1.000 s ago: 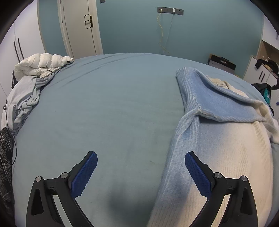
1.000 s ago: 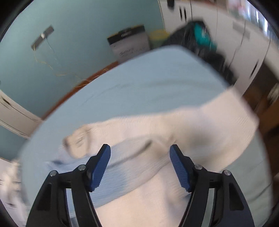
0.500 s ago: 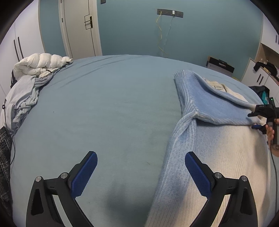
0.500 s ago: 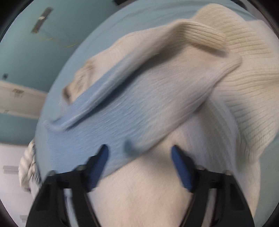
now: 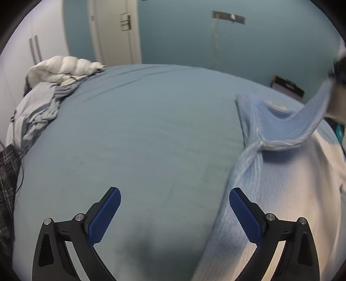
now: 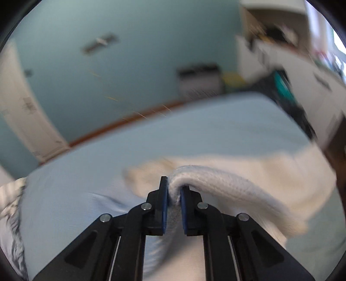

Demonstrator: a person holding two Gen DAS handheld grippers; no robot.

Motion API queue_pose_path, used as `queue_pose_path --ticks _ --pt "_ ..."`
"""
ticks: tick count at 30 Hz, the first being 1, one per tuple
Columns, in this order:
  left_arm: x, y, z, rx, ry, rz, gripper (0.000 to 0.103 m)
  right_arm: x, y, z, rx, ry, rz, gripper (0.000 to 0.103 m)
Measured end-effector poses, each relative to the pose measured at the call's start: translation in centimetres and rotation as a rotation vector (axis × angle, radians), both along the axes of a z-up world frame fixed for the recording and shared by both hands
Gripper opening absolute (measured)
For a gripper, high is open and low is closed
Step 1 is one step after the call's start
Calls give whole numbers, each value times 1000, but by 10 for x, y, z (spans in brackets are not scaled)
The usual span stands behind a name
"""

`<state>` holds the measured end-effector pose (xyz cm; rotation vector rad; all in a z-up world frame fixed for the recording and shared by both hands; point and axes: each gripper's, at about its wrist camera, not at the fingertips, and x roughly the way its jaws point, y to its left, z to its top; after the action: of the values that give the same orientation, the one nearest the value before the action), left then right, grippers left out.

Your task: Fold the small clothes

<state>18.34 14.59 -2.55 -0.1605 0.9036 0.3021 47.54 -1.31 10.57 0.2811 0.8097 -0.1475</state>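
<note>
**Sweater sleeve pinched and lifted over the bed**

Teal walls close off the far side of the room, with a white door (image 5: 114, 32) on the left and a small bracket (image 5: 229, 17) fixed high up, thin wires hanging from it. Most of the floor is taken by a bed (image 5: 140, 134) under a blue-grey sheet. At its far left corner sits a bunched white duvet (image 5: 64, 69) with crumpled grey bedding (image 5: 36, 114) spilling down beside it.

On the right half of the bed lies the sweater (image 5: 287, 194), knit, pale blue along its left edge and cream across the body. One sleeve (image 5: 311, 121) rises off the fabric toward the upper right, stretched taut and blurred.

From the right wrist view, the right gripper (image 6: 174, 194) has its blue pads pressed together on a fold of cream knit; the sleeve (image 6: 233, 190) arches away from the pinch and drops to the right.

The left gripper (image 5: 174, 213) hangs low over the bed with its pads spread wide, nothing between them. Its right finger (image 5: 244, 216) is over the sweater's blue edge, the left one over bare sheet.

White cabinets (image 6: 302, 71) stand along the right wall, too blurred to tell what they hold. A dark box (image 5: 287, 86) leans against the far wall.
</note>
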Motion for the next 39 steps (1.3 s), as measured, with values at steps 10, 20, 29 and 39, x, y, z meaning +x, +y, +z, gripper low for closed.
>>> queue_pose_path --ticks 10,20,29,39 --pt "-9 15 13 -40 -49 36 102 17 215 114 -204 -149 297 6" --pt "-19 39 14 -108 -76 97 102 10 272 96 -254 -122 394 6" --pt "-15 28 14 -98 -70 54 102 6 182 103 -468 -171 214 6" --pt "-10 11 13 -65 -43 1 102 -47 -8 -46 -480 274 261 75"
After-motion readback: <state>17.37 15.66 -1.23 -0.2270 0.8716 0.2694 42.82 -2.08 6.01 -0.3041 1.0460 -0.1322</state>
